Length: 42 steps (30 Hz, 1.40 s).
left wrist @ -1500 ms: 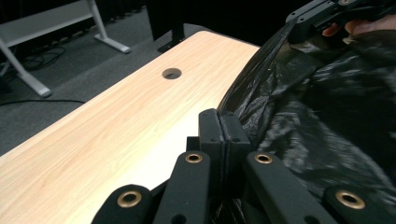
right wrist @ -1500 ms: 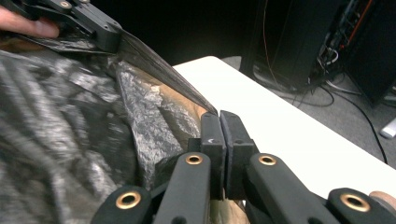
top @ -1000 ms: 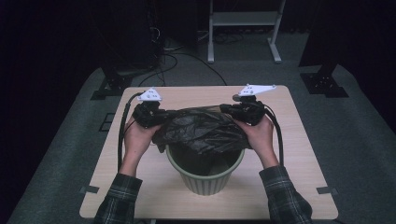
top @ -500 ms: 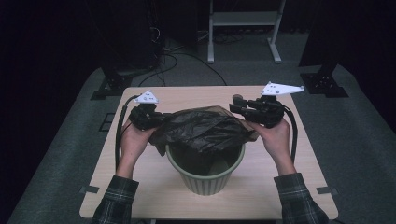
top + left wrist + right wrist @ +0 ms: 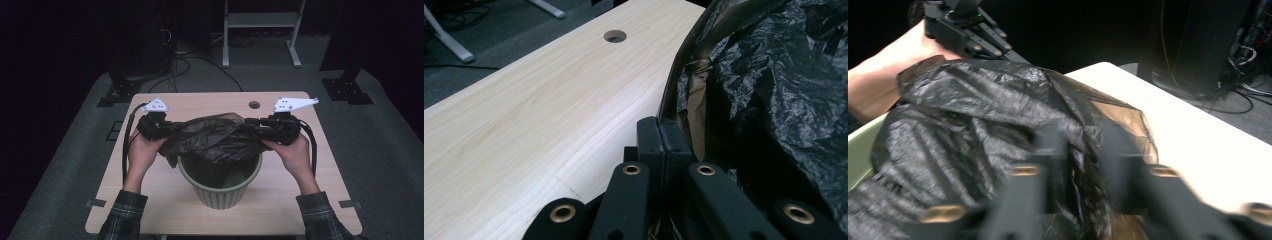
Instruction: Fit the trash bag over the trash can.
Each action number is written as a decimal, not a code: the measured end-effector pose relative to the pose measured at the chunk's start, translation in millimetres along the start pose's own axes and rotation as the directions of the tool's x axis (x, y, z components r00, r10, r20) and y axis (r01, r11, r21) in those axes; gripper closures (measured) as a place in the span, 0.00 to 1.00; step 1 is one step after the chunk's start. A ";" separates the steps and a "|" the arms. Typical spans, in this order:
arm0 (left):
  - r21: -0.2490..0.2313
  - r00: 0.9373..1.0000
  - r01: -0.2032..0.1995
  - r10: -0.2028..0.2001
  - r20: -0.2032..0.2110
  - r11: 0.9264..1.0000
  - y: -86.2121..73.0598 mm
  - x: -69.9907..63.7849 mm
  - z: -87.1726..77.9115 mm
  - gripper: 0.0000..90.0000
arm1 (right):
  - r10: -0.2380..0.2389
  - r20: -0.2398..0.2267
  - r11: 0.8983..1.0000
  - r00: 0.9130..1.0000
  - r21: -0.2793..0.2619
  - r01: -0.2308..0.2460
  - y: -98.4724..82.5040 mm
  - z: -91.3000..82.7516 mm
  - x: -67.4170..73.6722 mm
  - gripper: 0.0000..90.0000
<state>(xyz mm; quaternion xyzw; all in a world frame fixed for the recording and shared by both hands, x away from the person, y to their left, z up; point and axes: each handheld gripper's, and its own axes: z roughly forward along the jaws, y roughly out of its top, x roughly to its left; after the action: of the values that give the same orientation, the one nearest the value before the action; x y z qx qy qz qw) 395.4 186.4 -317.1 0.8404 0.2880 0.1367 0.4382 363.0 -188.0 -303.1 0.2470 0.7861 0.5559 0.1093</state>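
Pale wood makes up the worktop point(image 5: 165, 197), with a small round hole point(image 5: 254, 105) near its far edge. On it, toward the person's side, stands a green ribbed bin point(image 5: 220, 190). Above the bin's mouth a crumpled black plastic bag point(image 5: 215, 140) hangs stretched between the two hands, clear of the rim on the far side. The left gripper point(image 5: 167, 131) has its fingers point(image 5: 659, 142) pressed tight together on the bag's edge. The right gripper point(image 5: 252, 125) looks blurred up close; its fingers point(image 5: 1050, 150) have just been closing, with bag film bunched between them and, as far as I can see, pinched there.
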 end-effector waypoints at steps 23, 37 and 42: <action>-0.005 0.999 0.020 -0.020 0.026 1.000 -10.2 -4.4 -11.4 1.00 | -0.057 -0.071 0.998 0.996 0.010 0.058 -35.4 -50.7 48.3 1.00; 0.005 0.999 0.004 -0.004 0.039 1.000 -10.2 -9.6 -14.0 1.00 | -0.073 -0.174 0.996 0.982 0.033 0.079 -62.1 -59.4 80.2 1.00; 0.017 0.999 0.004 -0.005 0.043 1.000 -11.8 -9.3 -12.9 1.00 | -0.060 -0.208 0.995 0.976 0.061 0.075 -71.1 -54.8 82.3 1.00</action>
<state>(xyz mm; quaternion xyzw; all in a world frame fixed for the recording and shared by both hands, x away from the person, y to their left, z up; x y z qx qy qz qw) 377.4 194.5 -319.1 0.8463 0.2815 0.1152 0.4374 249.3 -209.4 -341.0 0.1649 0.8197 0.5473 0.0376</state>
